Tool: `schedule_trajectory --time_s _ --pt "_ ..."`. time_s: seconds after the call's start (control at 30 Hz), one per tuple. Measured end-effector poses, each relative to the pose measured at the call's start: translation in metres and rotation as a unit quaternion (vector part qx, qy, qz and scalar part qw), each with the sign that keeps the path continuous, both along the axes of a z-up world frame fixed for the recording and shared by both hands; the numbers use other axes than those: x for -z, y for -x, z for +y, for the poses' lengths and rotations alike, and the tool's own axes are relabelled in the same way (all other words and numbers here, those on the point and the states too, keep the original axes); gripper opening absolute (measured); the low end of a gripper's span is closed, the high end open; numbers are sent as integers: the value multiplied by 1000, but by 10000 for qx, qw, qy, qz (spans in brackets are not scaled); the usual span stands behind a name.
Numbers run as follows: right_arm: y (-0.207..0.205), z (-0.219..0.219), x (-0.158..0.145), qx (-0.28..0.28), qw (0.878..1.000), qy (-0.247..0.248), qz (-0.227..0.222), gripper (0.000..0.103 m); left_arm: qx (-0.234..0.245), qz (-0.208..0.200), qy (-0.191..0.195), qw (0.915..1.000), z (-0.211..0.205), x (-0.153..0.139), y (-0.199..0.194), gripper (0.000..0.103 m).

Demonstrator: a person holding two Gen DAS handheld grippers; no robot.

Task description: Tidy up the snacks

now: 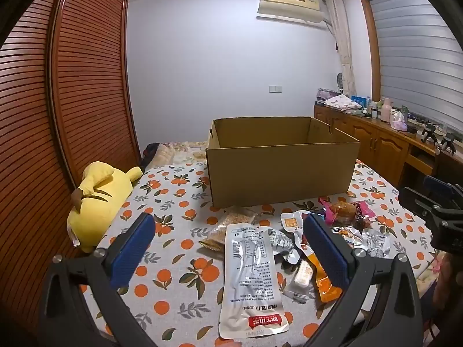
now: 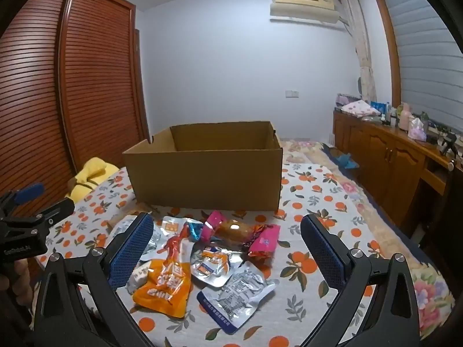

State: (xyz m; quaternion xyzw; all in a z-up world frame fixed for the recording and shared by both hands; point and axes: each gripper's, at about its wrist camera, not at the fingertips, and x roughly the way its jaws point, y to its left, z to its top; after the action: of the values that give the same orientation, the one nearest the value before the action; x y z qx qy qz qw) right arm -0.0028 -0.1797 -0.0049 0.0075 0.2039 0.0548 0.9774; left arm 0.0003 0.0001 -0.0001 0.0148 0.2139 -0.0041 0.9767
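A home bedroom: a bed (image 1: pixel 179 202) in orange-print bedding fills the lower frame, a louvred wardrobe (image 1: pixel 86 86) at left, an air conditioner (image 1: pixel 289 1) upper right, probably a sideboard (image 1: pixel 376 138) at right.

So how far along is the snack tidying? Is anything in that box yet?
Barely begun, it seems. No snack shows inside the cardboard box, though its floor is hidden. Nothing is in hand: the left gripper and right gripper both hover with jaws open. All visible packets remain on the bedspread, including the long silver pouch, the orange packet and the pink-wrapped cake.

Orange-print bed (image 2: pixel 332 225) carries cardboard box (image 2: pixel 208 173), snack packets (image 2: pixel 202 260), yellow plush (image 1: pixel 98 199).
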Motion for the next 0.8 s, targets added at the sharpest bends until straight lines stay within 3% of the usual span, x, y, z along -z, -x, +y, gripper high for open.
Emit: schedule_trajectory --time_s 0.8 --pt "0 -1 0 17 10000 20 26 103 -13 -27 -20 10000 0 0 0 103"
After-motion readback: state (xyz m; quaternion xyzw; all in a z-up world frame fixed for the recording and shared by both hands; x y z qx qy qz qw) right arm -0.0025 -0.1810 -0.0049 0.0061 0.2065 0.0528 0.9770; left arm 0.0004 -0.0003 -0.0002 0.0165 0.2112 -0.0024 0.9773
